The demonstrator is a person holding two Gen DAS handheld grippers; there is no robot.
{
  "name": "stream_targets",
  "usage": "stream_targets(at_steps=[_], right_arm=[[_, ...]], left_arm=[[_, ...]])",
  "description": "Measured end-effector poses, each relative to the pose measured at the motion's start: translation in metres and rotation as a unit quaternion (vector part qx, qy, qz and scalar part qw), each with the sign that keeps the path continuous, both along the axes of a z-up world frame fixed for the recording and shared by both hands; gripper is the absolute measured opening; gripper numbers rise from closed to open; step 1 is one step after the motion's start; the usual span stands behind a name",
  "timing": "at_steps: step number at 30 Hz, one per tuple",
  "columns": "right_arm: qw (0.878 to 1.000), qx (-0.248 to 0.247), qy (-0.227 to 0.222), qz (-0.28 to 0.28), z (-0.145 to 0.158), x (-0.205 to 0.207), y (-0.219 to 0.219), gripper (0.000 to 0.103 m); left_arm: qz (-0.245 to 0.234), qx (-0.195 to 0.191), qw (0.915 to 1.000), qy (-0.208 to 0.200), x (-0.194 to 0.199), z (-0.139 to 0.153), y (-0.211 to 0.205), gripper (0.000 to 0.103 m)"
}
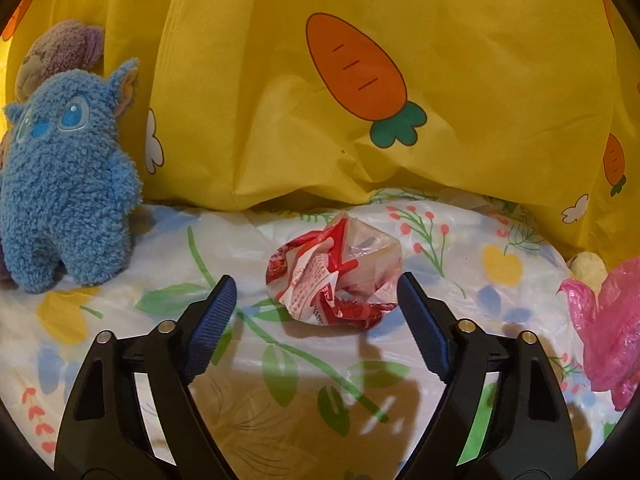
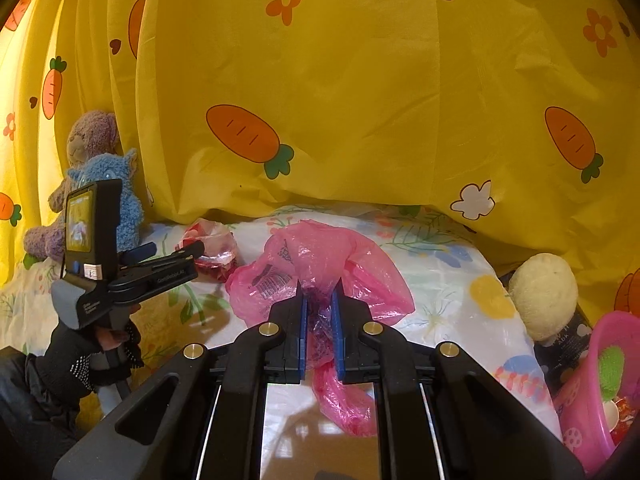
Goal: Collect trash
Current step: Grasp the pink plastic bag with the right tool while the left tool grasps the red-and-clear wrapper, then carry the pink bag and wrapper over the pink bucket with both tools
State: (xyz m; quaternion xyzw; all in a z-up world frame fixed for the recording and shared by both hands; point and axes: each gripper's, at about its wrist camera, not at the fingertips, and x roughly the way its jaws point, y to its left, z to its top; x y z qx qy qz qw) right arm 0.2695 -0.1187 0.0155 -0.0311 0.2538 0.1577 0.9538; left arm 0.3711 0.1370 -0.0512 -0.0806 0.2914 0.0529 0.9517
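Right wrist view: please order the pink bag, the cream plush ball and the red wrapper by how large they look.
1. pink bag, though it is nearest the camera
2. cream plush ball
3. red wrapper, partly hidden

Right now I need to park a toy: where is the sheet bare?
Bare floral sheet lies between blue plush and crumpled wrapper. Crowded on the right: pink bag, cream plush, pink tub.

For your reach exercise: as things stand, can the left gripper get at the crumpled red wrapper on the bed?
Probably yes. The left gripper is open, and the wrapper lies just ahead between its fingertips with nothing between them. The pink bag, held by the right gripper, lies off to the side.
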Motion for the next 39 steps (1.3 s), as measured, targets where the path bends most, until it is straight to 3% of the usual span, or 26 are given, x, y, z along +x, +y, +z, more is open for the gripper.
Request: stream_targets(at_steps=[3,7,13,19,23,29,39], right_arm=[[1.000,0.001,0.004,0.000,-0.004,0.000,-0.004,0.011],[1.000,0.001,0.009,-0.001,-0.007,-0.002,-0.007,0.011],[1.000,0.002,0.015,-0.002,-0.011,-0.002,-0.009,0.011],[1.000,0.000,0.013,-0.003,-0.007,-0.008,-0.014,0.011],[1.000,0.006,0.012,-0.007,-0.001,-0.016,-0.022,0.011],[1.000,0.015,-0.002,-0.017,0.015,-0.041,-0.041,0.011],[0.998,0.033,-0.019,-0.058,0.030,-0.088,-0.092,0.011]], left_arm=[[-0.013,-0.004,0.9998,0.012,0.008,-0.005,-0.004,0.060],[-0.022,0.001,0.9990,0.039,0.018,-0.012,-0.008,0.027],[-0.026,0.000,0.9985,0.047,0.020,-0.012,-0.008,0.011],[-0.027,0.011,0.9993,0.023,0.003,-0.001,-0.016,0.008],[-0.043,0.011,0.9990,-0.004,-0.023,0.023,-0.029,0.007],[-0.077,0.016,0.9958,-0.047,-0.074,0.059,-0.068,0.007],[-0.137,0.012,0.9879,-0.071,-0.139,0.085,-0.141,0.007]])
